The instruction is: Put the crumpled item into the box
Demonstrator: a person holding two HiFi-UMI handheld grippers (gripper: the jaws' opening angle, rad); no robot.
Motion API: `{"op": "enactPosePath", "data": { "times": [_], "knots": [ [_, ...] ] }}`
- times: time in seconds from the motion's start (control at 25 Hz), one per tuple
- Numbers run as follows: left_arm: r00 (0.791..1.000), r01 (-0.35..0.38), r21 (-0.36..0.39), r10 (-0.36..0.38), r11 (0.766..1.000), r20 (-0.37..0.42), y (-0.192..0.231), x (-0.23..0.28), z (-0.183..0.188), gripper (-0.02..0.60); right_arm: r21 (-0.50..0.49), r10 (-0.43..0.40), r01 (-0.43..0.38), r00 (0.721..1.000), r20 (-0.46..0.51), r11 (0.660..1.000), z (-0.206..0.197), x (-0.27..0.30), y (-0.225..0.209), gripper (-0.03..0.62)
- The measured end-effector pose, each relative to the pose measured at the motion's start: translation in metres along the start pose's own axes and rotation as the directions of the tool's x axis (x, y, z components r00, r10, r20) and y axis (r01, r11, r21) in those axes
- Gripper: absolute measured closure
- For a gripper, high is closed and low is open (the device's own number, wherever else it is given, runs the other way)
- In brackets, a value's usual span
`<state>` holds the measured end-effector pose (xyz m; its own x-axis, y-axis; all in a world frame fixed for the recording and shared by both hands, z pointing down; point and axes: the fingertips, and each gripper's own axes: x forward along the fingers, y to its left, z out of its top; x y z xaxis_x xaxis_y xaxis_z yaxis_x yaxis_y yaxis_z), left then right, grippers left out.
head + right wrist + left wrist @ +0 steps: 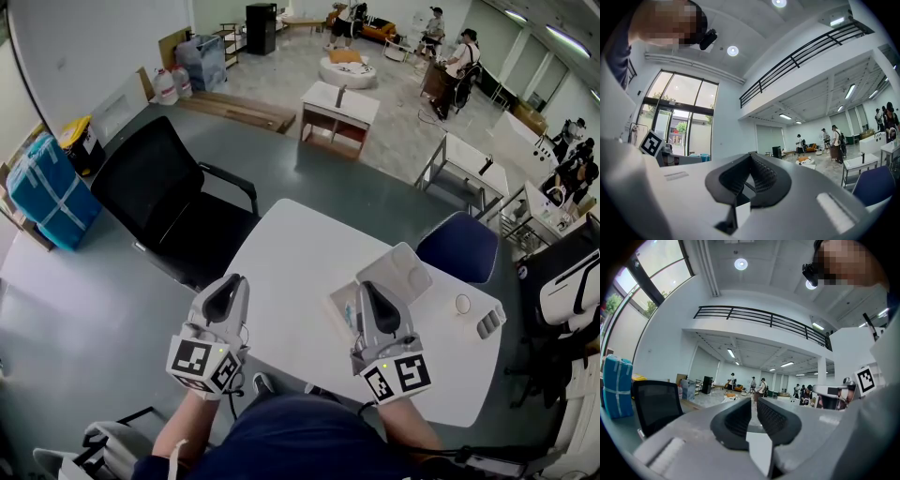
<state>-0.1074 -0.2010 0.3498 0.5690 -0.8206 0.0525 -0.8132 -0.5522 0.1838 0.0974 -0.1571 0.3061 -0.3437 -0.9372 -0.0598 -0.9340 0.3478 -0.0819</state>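
A white box (341, 302) lies on the white table (291, 272) with its lid (396, 272) tipped up behind it. A small pale bluish thing (349, 316) shows in the box at its left side; I cannot tell whether it is the crumpled item. My right gripper (372, 298) hovers over the box, shut and empty, and hides most of its inside. My left gripper (228, 296) is over the table's near left edge, its jaws together with nothing between them. Both gripper views show only the room beyond the pads (740, 418), not the table.
A small round object (462, 303) and a grey ribbed item (488, 323) lie on the table's right end. A black office chair (178, 211) stands at the far left of the table, a blue chair (459, 247) at the far right. People and desks are further back.
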Motion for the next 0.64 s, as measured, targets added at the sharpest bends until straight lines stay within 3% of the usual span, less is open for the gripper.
{"op": "enactPosePath", "data": {
  "times": [0.64],
  "knots": [
    [1.0,-0.006,-0.015,0.006,1.0,-0.004,-0.0061,0.0,-0.0034,0.538,0.001,-0.013,0.013,1.0,0.001,1.0,-0.0007,-0.0053,-0.0076,0.592]
  ]
}}
